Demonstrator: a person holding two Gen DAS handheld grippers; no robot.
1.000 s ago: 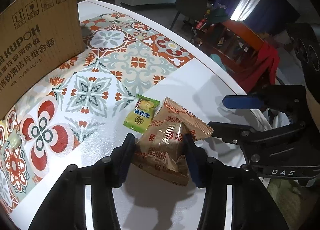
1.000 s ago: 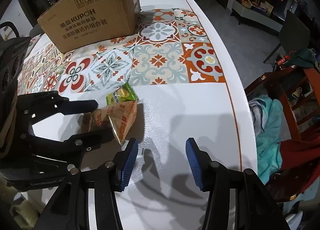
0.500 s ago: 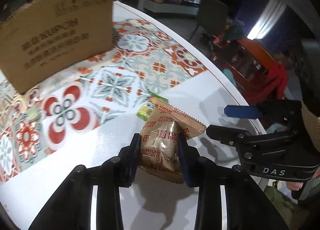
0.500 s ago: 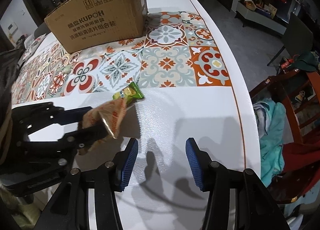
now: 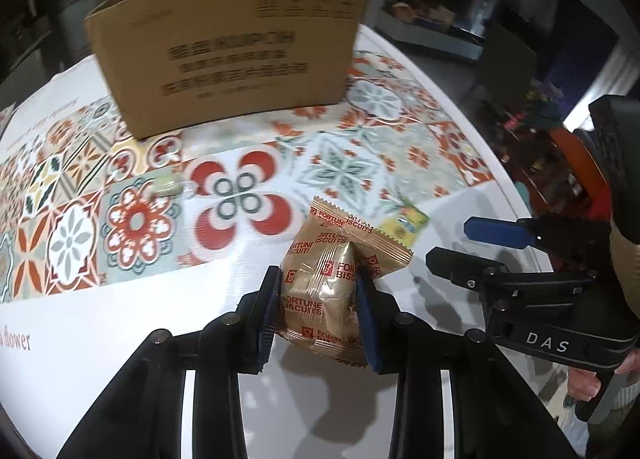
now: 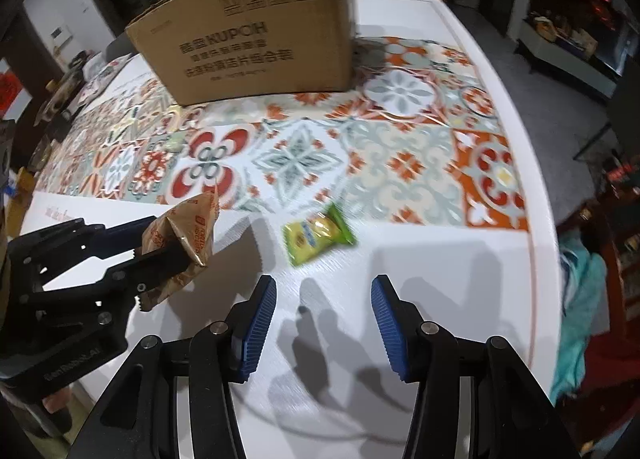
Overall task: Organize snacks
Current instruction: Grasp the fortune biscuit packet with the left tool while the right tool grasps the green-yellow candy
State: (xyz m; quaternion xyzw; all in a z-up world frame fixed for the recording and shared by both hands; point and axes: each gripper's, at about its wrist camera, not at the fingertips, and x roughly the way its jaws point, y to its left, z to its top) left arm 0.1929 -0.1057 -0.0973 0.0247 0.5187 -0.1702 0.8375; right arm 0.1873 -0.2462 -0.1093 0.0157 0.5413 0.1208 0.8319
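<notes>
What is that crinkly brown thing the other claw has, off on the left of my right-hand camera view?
Observer: A gold snack packet. The left camera shows "FORTUNE BISCUITS" printed on it in red.
Operator: Is it gripped properly?
Observer: It looks so. Seen from behind, the left gripper has one blue pad pressed against each side of the packet.
Operator: And what does my own claw look like from over there?
Observer: The right gripper is seen side-on, open and holding nothing, with the letters "DAS" in white on its black body.
</notes>
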